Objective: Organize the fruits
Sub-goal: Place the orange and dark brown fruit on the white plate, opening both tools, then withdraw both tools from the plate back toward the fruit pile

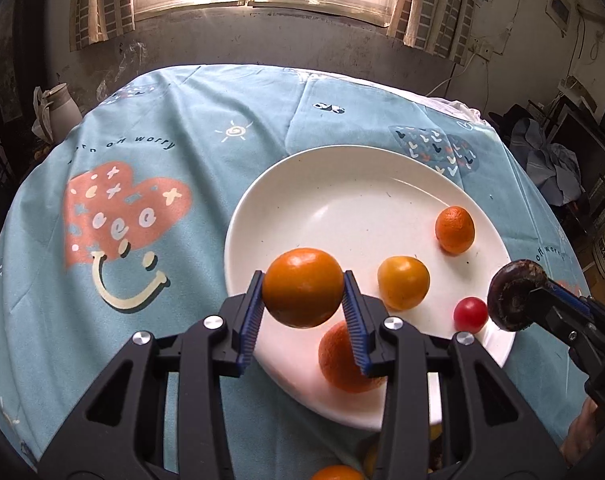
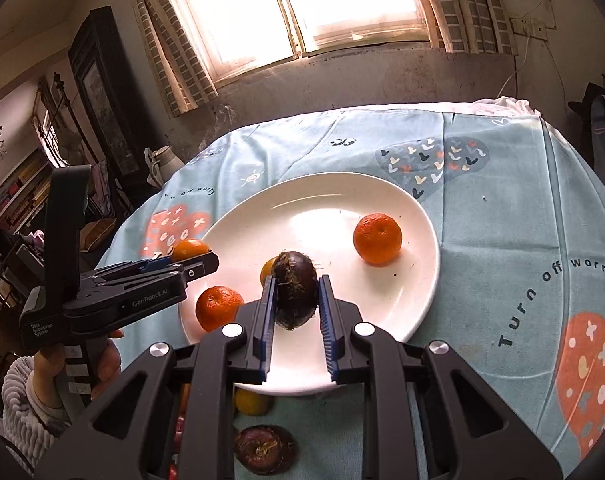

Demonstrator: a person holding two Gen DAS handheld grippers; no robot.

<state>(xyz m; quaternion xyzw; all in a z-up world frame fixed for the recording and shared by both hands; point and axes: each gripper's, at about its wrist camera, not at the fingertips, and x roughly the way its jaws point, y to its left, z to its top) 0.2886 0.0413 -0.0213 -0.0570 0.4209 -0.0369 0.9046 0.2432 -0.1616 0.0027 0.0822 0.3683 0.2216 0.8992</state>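
My left gripper (image 1: 303, 292) is shut on an orange (image 1: 303, 287) and holds it above the near left rim of the white plate (image 1: 342, 184). On the plate lie a mandarin (image 1: 454, 229), a yellow fruit (image 1: 403, 282), a small red fruit (image 1: 470, 314) and another orange (image 1: 338, 360). My right gripper (image 2: 295, 300) is shut on a dark brown chestnut-like fruit (image 2: 294, 290) above the plate (image 2: 382, 292). In the left wrist view it shows at the right with the dark fruit (image 1: 514, 294). In the right wrist view the left gripper (image 2: 190, 260) shows at the left.
The table has a light blue printed cloth (image 1: 162, 208). Near the front edge lie another dark fruit (image 2: 263, 449) and a yellow fruit (image 2: 251, 402) on the cloth. A white jug (image 1: 60, 110) stands beyond the table's left edge. A wall with a window is behind.
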